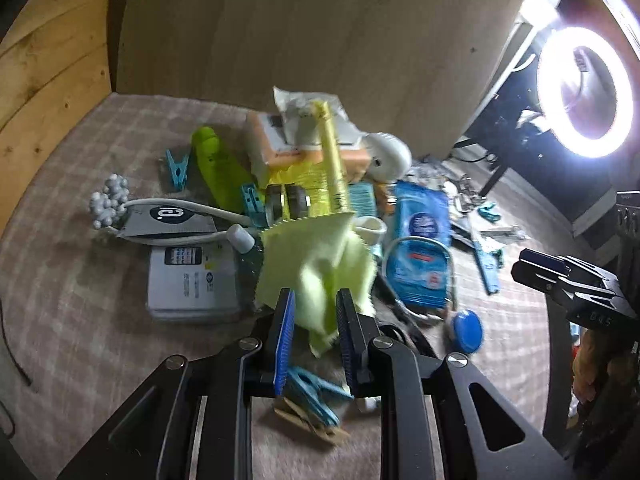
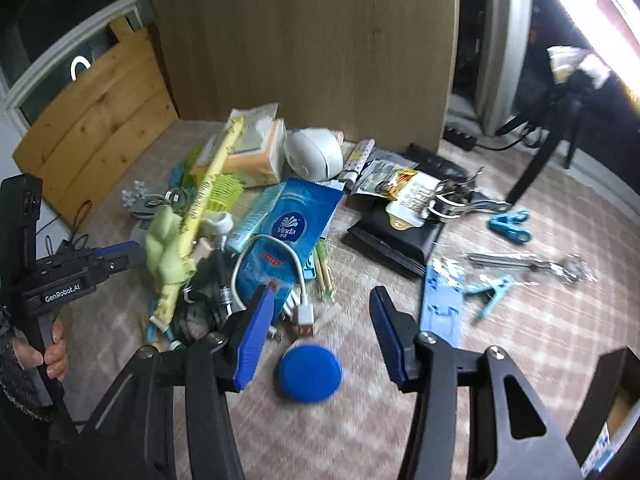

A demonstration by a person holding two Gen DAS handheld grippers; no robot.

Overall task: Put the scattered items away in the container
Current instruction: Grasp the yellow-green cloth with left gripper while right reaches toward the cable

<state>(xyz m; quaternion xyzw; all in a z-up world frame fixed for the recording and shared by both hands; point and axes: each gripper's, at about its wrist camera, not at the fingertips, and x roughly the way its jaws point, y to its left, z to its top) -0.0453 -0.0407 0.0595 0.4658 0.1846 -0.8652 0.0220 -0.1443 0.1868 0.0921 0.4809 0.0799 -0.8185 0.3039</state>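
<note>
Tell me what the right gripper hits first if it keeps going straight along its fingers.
Most likely the round blue lid: it lies on the checked cloth just ahead of the right gripper, between its open fingers. Depth is uncertain, so the white USB cable beside the left finger might be brushed first.

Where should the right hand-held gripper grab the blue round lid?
Across its rim, from above. The blue round lid lies flat on the cloth, apart from the white cable, with bare cloth all round. The right hand-held gripper stands open just above it; its jaws look wide enough to straddle the disc.
</note>
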